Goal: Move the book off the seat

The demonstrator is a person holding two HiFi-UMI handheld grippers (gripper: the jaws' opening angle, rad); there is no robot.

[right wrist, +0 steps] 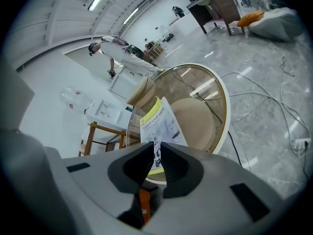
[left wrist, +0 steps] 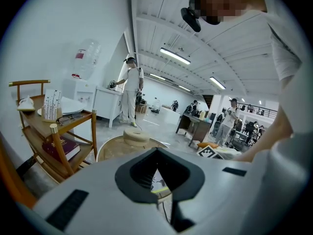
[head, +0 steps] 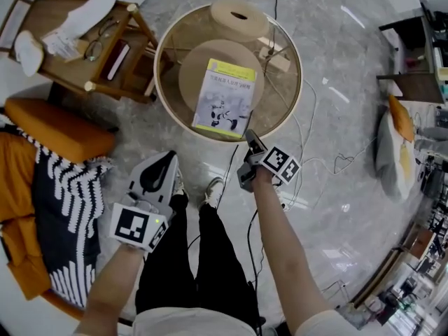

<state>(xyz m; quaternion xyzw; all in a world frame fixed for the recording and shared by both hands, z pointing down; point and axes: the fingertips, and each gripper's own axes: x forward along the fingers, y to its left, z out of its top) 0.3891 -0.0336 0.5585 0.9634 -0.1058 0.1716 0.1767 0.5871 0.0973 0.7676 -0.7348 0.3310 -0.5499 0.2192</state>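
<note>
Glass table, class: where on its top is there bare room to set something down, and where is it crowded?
Bare glass lies left of the book, out to the rim of the table, and in a strip to the book's right. Crowded: the far rim, where a round roll sits, and the near edge, where the right gripper grips the book's corner.
</note>
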